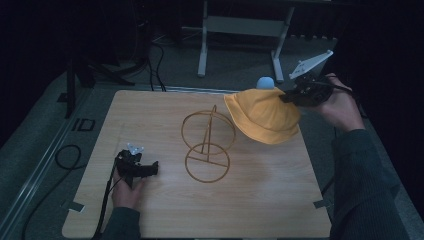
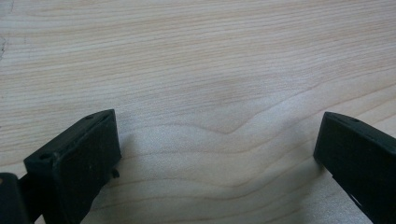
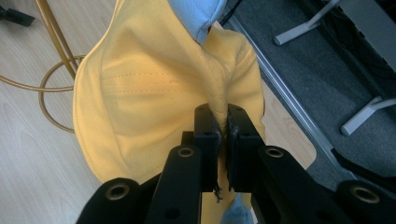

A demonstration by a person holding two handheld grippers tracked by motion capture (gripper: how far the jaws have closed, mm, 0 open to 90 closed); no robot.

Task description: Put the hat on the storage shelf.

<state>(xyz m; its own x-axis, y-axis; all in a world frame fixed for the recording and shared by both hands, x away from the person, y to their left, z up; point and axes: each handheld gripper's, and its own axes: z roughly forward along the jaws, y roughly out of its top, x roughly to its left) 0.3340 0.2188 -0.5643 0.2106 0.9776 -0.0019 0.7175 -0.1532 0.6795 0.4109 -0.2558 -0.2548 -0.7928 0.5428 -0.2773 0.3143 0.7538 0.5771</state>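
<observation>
One yellow cloth bucket hat (image 1: pixel 264 116), pinched by closed right tongs (image 3: pixel 223 128), held aloft for hanging on gold wire stand (image 1: pixel 207 147); left tongs (image 2: pixel 217 149) parked open on worktop (image 1: pixel 280 190).

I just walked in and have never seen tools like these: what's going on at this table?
A person is working with a hand-held gripper in each hand. The right gripper is pinched shut on a fold of a yellow bucket hat, holding it up above the far right part of the wooden table. A gold wire stand waits in the middle, with nothing on it yet. The left gripper rests low near the table at the left, jaws open and holding nothing.
</observation>
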